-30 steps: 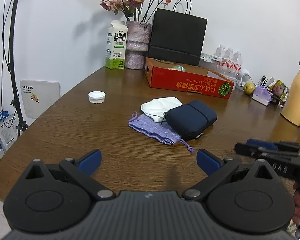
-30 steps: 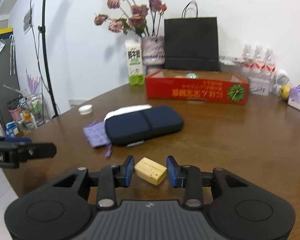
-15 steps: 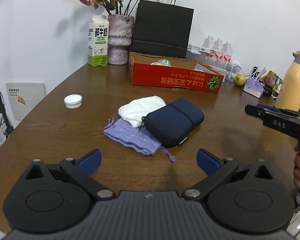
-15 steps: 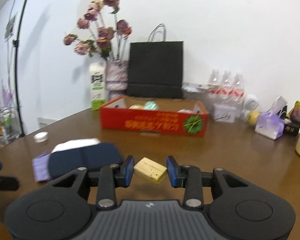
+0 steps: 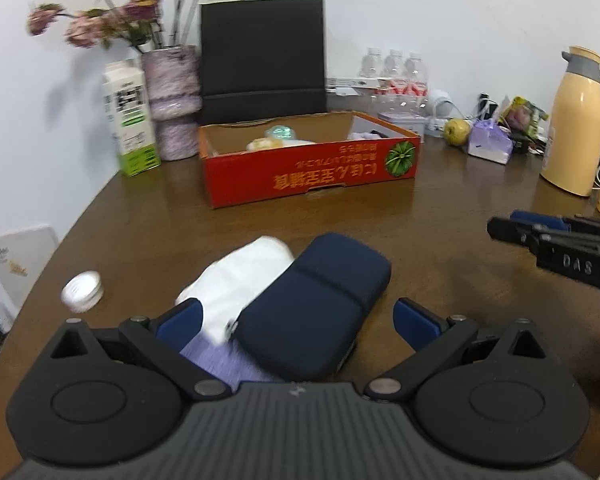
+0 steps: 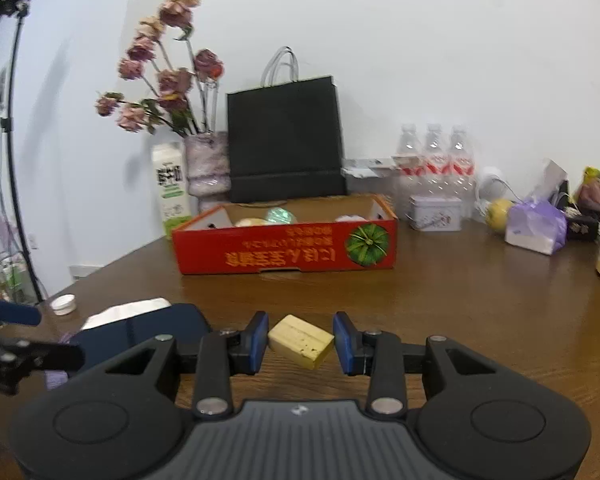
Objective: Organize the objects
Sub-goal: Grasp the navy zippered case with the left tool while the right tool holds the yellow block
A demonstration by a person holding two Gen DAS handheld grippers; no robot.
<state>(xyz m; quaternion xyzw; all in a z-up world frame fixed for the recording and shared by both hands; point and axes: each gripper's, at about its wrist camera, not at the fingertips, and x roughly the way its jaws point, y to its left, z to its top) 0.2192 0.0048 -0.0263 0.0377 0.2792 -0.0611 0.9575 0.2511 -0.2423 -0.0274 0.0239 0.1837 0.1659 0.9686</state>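
Note:
My right gripper (image 6: 301, 340) is shut on a yellow sponge block (image 6: 301, 341) and holds it above the table, facing the red cardboard box (image 6: 284, 250). The box (image 5: 312, 170) holds a few small items. My left gripper (image 5: 296, 322) is open and empty, just above a dark blue case (image 5: 316, 304), with a white cloth (image 5: 240, 276) and a purple knit pouch (image 5: 216, 360) beside it. The case (image 6: 140, 330) also shows at the left of the right wrist view. The right gripper (image 5: 512, 230) shows at the right of the left wrist view.
A white jar lid (image 5: 82, 291) lies at the table's left edge. Behind the box stand a milk carton (image 5: 131, 124), a flower vase (image 5: 176, 100) and a black paper bag (image 5: 262, 56). Water bottles (image 6: 432, 160), a tin (image 6: 435, 213), a purple packet (image 6: 534, 226) and a yellow thermos (image 5: 576, 120) are at the right.
My left gripper has moved forward over the blue case, still open. My right gripper has carried the sponge block closer to the red box.

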